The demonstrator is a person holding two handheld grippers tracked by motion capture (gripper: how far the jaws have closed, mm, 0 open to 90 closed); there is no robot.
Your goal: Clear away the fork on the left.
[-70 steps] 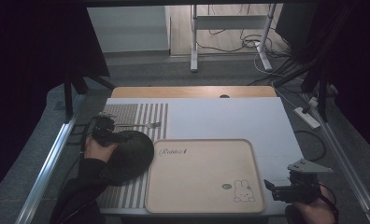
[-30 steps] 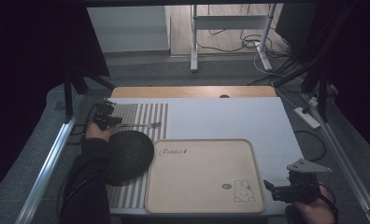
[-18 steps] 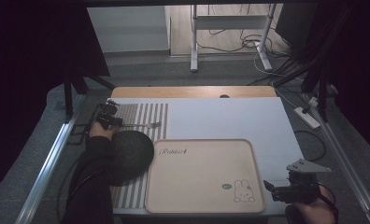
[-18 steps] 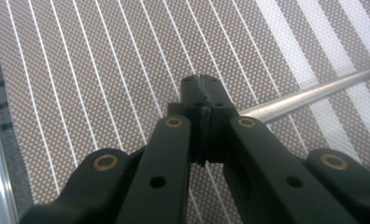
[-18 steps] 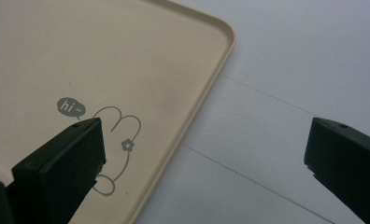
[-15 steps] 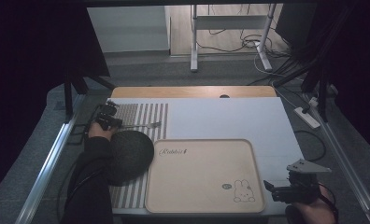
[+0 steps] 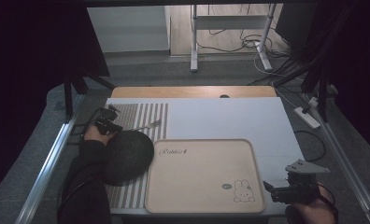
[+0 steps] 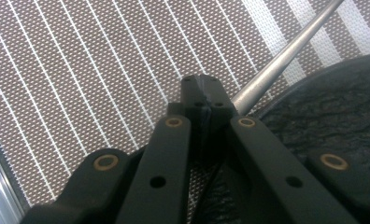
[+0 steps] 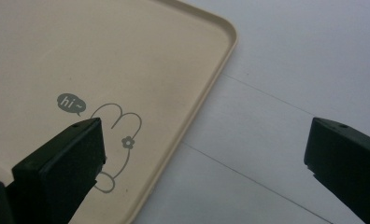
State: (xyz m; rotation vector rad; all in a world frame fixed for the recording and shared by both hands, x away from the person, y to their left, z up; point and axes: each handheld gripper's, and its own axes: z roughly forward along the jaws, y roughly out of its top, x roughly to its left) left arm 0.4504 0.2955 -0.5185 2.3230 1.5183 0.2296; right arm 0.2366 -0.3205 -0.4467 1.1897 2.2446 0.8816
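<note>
Left gripper (image 7: 109, 122) has shifted onto the striped mat (image 8: 80, 70) — fingers closed beside the fork (image 8: 286, 56).

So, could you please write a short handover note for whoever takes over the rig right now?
Left gripper: jaws closed, at the near end of the metal utensil's handle; whether the handle is actually clamped I cannot tell. It lies on the striped placemat, beside the dark round plate.
Right gripper: open, empty, over the beige rabbit tray's corner.
Done: utensil reached, not lifted.
Left: probably confirm the grip, then lift the utensil and place it. The tray holds nothing so far.
</note>
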